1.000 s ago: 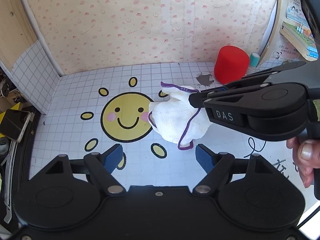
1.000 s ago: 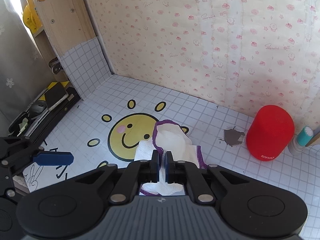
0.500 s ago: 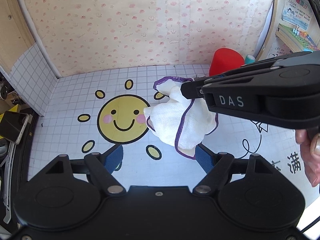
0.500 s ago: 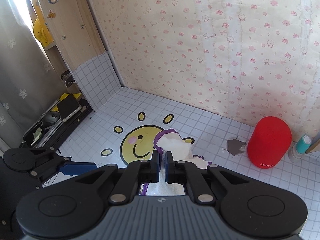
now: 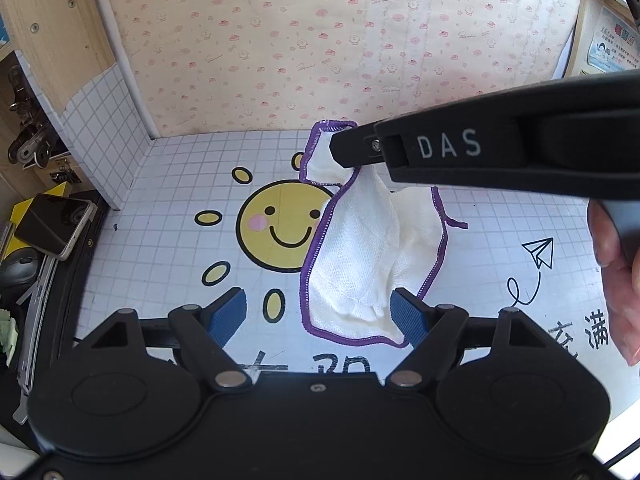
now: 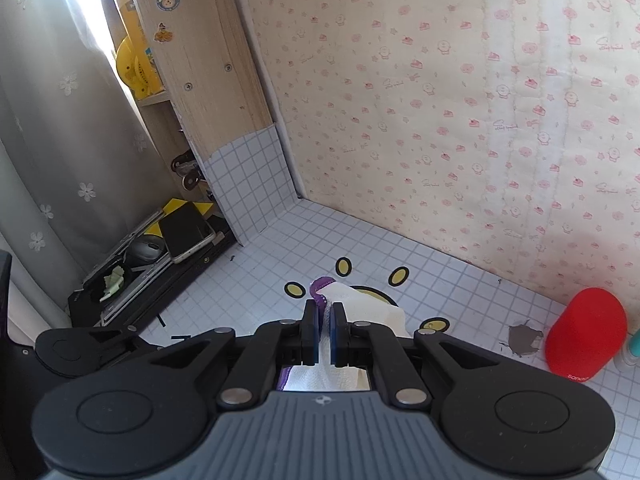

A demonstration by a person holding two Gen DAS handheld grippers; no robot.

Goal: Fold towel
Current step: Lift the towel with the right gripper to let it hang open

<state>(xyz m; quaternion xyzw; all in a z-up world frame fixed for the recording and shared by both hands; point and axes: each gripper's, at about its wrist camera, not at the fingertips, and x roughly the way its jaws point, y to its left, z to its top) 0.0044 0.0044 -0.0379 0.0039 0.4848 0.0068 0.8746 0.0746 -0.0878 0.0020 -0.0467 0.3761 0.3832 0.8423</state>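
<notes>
**White towel lifted by one corner**

White, purple-edged towel hangs over the desk, pinched at its top corner by the right gripper, jaws clamped. Left gripper waits below, jaws wide, holding nothing.

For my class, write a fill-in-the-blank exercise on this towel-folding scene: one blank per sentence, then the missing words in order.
1. The white towel has a border stitched in ____.
2. The ____ gripper is shut on a corner of the towel, which hangs from it.
3. The left gripper has its jaws ____, gripping nothing.
4. The yellow face printed on the table is a smiling ____.

Missing words: purple; right; open; sun
</notes>
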